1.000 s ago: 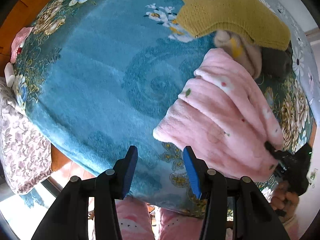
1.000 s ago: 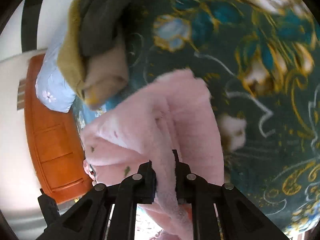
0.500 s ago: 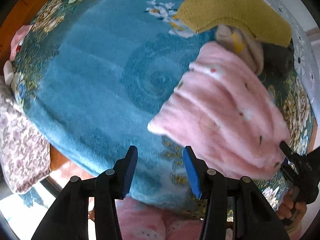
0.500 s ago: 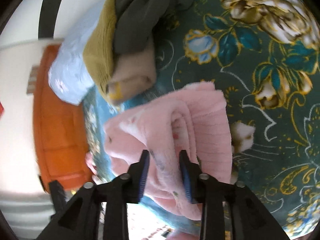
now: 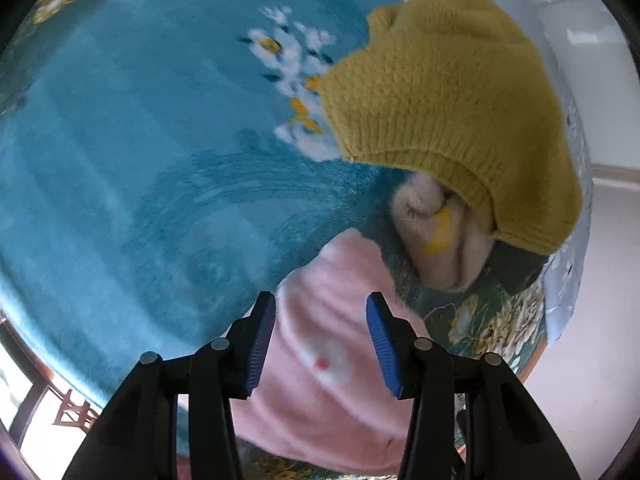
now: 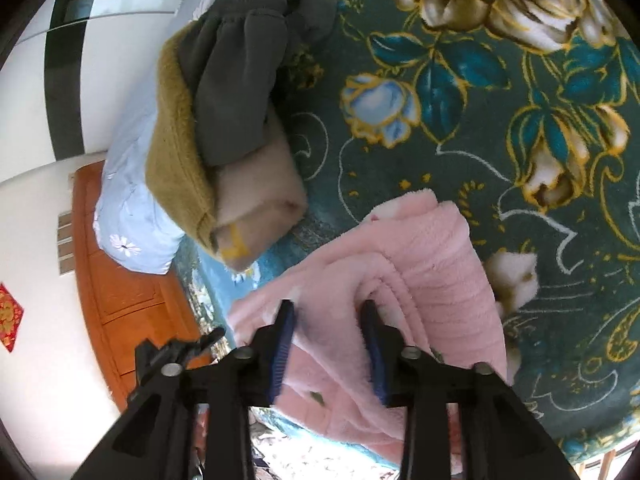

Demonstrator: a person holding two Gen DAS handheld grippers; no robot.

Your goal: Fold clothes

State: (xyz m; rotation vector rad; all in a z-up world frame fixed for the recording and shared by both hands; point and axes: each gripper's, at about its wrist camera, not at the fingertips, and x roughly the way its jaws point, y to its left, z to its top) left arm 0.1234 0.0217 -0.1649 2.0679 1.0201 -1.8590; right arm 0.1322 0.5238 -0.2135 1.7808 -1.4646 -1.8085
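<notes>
I have the pink fleece garment [image 6: 420, 264] lying bunched in thick folds near the bed's [image 6: 500, 80] near edge, just beside a stack of folded clothes [image 6: 224, 128]. Both my left gripper [image 5: 321, 344] and right gripper [image 6: 329, 354] straddle it with fingers spread, pinching nothing. It looks light, plush and floppy, so I judge a bite on a doubled edge holds best.

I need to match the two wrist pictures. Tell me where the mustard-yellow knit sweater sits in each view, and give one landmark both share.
Left wrist: the mustard-yellow knit sweater fills the upper right, draped over the cream garment.
Right wrist: it shows edge-on at upper left, under the dark grey garment.
Shared landmark: the folded pink fleece just ahead of the tongs in both views.
</notes>
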